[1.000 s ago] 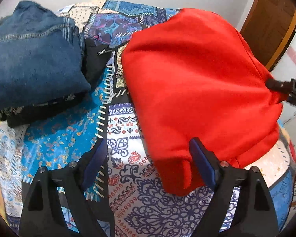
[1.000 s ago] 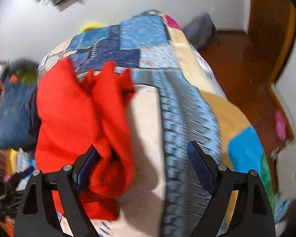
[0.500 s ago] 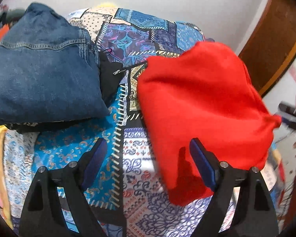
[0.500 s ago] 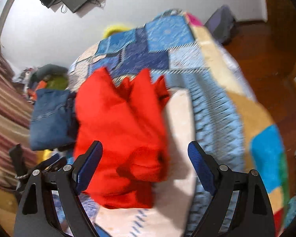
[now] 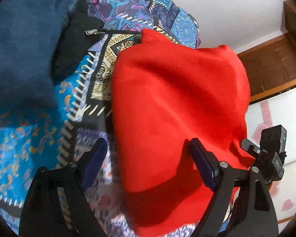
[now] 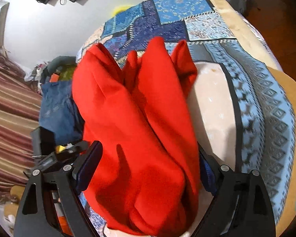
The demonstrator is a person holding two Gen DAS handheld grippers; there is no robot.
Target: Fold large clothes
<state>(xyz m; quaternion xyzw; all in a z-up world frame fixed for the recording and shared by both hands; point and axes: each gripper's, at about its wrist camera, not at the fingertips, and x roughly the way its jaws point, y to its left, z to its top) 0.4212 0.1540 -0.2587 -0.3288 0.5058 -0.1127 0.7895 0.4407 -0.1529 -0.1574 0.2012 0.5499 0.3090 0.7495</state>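
We've got both grippers spread wide, nothing pinched: left gripper (image 5: 148, 160) and right gripper (image 6: 148, 165) straddle the near edge of the red garment (image 5: 173, 106) on the patchwork bedspread (image 6: 266, 108). Looks mid-fold; next we'd pinch both near corners evenly.

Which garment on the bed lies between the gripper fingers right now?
The red garment. It lies between both open grippers; the folded blue jeans and the black zippered piece sit off to the side.

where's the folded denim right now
The folded denim lies on the patchwork bedspread, upper left in the left wrist view, atop a black garment, left of the red garment.
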